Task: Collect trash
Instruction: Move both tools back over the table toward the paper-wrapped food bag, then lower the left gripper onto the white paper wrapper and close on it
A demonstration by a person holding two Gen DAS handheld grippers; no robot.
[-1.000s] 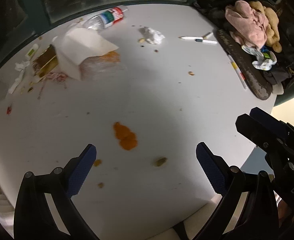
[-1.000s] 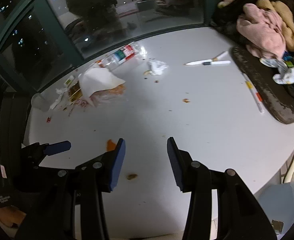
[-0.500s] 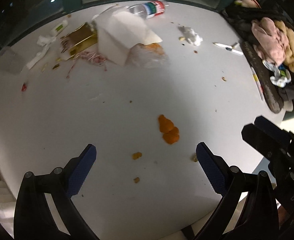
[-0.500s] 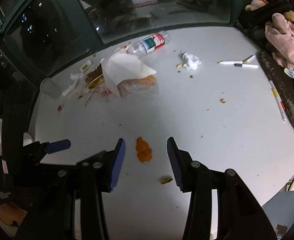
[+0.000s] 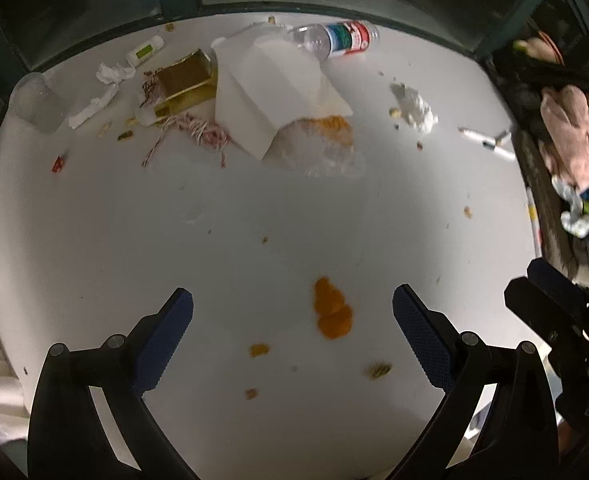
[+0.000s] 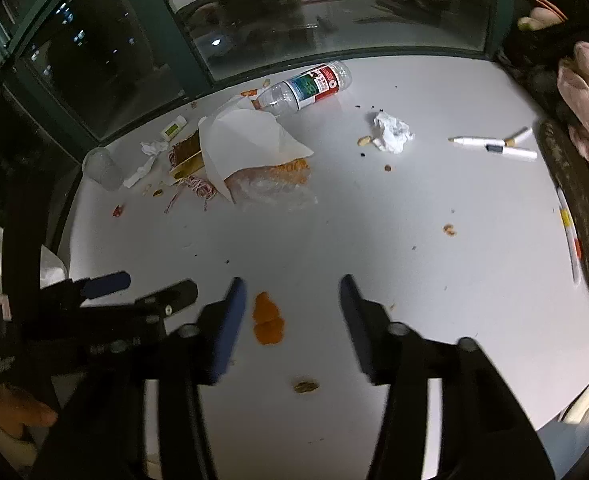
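Left wrist view: the litter cluster has been brought nearer; the left gripper (image 5: 292,328) is held wide and empty above the tabletop (image 5: 254,220). The orange scrap (image 5: 332,314), at 5 o'clock between the fingers, is judged soft and light.

Right wrist view: the right gripper (image 6: 292,312), just widened, is empty; the clear cup (image 6: 102,168), at 10 o'clock, appears empty.

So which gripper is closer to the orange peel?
Right. The right gripper has the peel almost between its open fingers, near the left one. The left gripper is open too, slightly farther back.
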